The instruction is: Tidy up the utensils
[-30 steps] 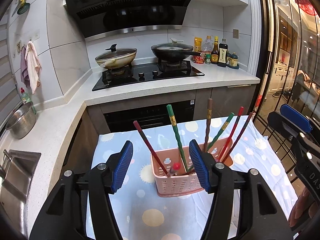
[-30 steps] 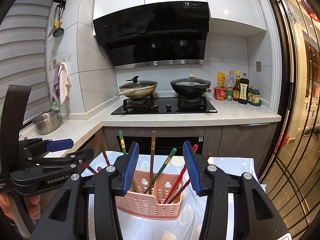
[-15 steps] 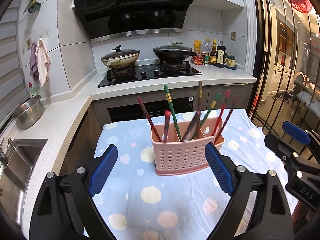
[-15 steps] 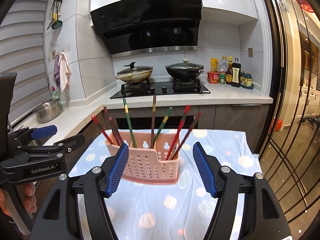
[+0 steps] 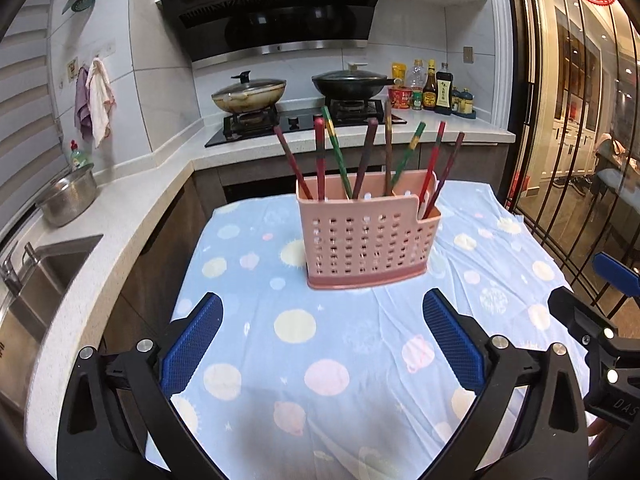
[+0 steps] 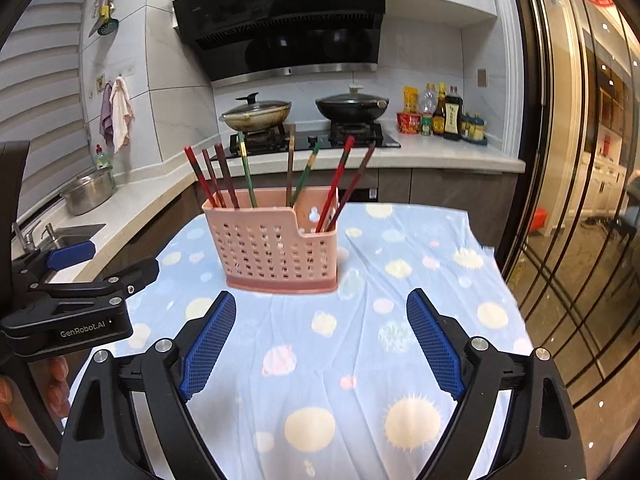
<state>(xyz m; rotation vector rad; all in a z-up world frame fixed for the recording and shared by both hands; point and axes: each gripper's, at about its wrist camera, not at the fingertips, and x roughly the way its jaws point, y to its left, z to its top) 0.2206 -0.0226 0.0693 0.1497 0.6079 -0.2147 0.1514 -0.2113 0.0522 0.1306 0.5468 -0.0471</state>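
A pink perforated utensil holder [image 5: 366,242] stands upright on a blue spotted cloth [image 5: 296,360]; it also shows in the right wrist view [image 6: 276,250]. Several red, green and brown chopsticks [image 5: 362,160] stand in it, leaning apart [image 6: 288,172]. My left gripper [image 5: 322,344] is open and empty, well short of the holder. My right gripper [image 6: 320,340] is open and empty, also short of it. The left gripper shows at the left edge of the right wrist view [image 6: 76,284], the right gripper at the right edge of the left wrist view [image 5: 592,320].
A white counter [image 5: 132,208] with a sink [image 5: 44,280] and a steel pot [image 5: 70,196] runs along the left. Behind is a hob [image 5: 304,120] with two lidded pans and sauce bottles [image 5: 436,88]. Glass doors [image 5: 580,160] stand at the right.
Both grippers have opened wide and pulled back from the holder, which now stands farther off. A chopstick that the left gripper held now stands in the holder.
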